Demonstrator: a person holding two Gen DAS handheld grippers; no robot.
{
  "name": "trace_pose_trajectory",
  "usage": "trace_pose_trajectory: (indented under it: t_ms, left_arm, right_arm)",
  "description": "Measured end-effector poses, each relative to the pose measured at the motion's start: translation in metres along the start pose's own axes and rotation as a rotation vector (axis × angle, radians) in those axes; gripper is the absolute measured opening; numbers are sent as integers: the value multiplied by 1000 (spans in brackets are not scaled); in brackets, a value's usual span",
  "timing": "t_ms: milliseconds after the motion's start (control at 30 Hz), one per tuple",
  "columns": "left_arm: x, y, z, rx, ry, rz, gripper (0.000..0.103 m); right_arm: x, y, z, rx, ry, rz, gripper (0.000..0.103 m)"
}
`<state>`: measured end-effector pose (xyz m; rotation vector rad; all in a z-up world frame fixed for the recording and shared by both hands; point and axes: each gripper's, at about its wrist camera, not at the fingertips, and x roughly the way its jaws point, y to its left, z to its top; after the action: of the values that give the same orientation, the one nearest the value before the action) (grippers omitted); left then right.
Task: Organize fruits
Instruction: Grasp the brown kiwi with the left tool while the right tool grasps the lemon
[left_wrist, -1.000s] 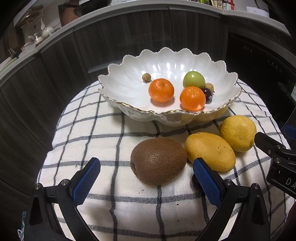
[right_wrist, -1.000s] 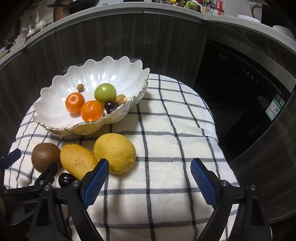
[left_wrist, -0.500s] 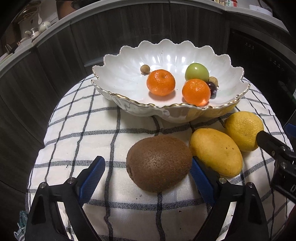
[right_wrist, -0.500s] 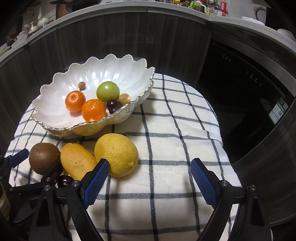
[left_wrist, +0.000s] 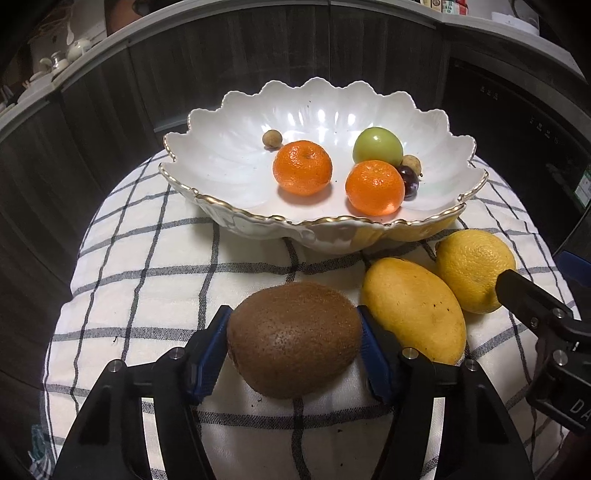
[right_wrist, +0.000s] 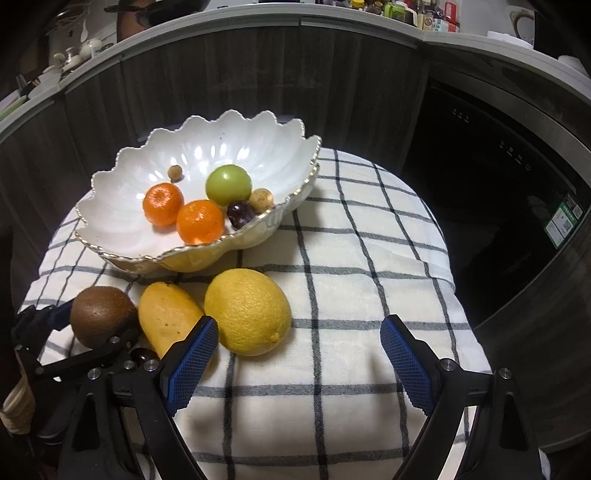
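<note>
My left gripper (left_wrist: 293, 345) is shut on a brown kiwi (left_wrist: 293, 338) that rests on the checked cloth (left_wrist: 147, 266); the kiwi also shows in the right wrist view (right_wrist: 101, 314). Beside it lie a yellow mango (left_wrist: 413, 308) and a lemon (left_wrist: 474, 269). A white scalloped bowl (left_wrist: 229, 166) behind them holds two tangerines (left_wrist: 302, 168), a green fruit (left_wrist: 377, 146), a dark plum (left_wrist: 408, 179) and two small brown fruits. My right gripper (right_wrist: 295, 354) is open and empty, just right of the lemon (right_wrist: 247, 310).
A small dark fruit (right_wrist: 142, 356) lies on the cloth in front of the mango (right_wrist: 166, 317). The cloth covers a small rounded surface with drop-offs on all sides. Dark cabinet fronts (right_wrist: 258, 85) and an appliance door (right_wrist: 498, 184) stand behind.
My left gripper moved forward around the kiwi and closed on it. The right gripper drifted slightly and stayed open.
</note>
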<state>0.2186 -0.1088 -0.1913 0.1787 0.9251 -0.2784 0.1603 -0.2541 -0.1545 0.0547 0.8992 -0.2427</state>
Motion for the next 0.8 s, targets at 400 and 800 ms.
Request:
trace_pose_trajectory:
  t_ms: [400, 800]
  left_arm:
    - [-9, 27, 0, -65, -28, 45, 64]
    - [-8, 28, 2, -81, -33, 37, 64]
  right_arm:
    - [24, 15, 13, -16, 27, 29, 90]
    - [48, 12, 18, 33, 70, 111, 79]
